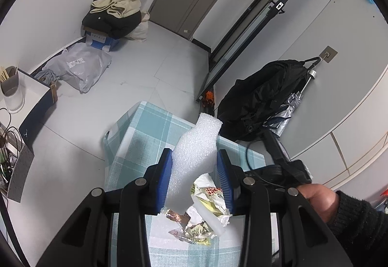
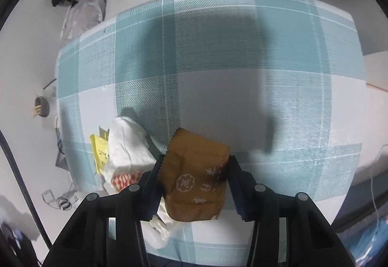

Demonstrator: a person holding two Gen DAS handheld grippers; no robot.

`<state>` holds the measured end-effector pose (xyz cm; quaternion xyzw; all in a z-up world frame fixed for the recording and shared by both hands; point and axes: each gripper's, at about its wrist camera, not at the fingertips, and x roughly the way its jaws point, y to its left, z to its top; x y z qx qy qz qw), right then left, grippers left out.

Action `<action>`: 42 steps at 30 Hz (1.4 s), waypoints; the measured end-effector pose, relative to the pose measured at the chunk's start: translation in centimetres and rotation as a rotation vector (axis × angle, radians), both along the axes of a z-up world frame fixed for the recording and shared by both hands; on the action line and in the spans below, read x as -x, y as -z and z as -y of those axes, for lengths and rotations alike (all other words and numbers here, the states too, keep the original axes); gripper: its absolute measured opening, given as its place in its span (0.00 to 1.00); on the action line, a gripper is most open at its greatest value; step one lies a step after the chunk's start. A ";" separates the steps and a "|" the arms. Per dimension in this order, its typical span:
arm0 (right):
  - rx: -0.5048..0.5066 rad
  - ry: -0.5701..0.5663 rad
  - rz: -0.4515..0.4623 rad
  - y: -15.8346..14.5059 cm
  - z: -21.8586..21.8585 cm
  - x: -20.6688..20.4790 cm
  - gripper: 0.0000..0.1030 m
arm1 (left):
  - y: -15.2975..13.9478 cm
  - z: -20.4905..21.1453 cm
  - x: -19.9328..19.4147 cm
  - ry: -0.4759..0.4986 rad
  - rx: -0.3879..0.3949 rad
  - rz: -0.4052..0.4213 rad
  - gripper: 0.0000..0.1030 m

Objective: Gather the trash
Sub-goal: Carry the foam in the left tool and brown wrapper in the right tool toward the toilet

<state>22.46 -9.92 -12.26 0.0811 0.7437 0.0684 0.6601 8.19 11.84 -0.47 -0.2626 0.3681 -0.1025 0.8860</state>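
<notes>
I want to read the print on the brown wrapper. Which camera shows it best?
The right wrist view: the brown wrapper fills the space between the right tool's fingers, white print facing the lens. The left wrist view shows no brown wrapper that I can pick out.

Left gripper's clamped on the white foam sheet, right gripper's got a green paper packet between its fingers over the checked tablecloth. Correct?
One slip: the packet is brown, not green. The right wrist view shows the brown paper packet with white print between the right gripper fingers, above the teal-and-white checked tablecloth. The rest holds: the left gripper is clamped on the white foam sheet.
</notes>
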 end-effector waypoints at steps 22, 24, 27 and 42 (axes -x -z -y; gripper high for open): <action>-0.196 -0.142 0.712 -11.1 6.3 15.1 0.43 | 0.1 5.4 2.9 0.110 -0.234 0.020 0.31; -0.205 -0.141 0.754 -11.0 6.5 16.5 0.43 | -0.2 6.2 3.1 0.127 -0.270 0.022 0.31; -0.222 -0.140 0.812 -11.2 6.8 18.4 0.43 | -0.7 6.8 3.8 0.149 -0.294 0.021 0.31; -0.228 0.007 1.037 -17.5 15.1 24.3 0.43 | -6.2 13.6 6.3 0.234 -0.344 0.134 0.31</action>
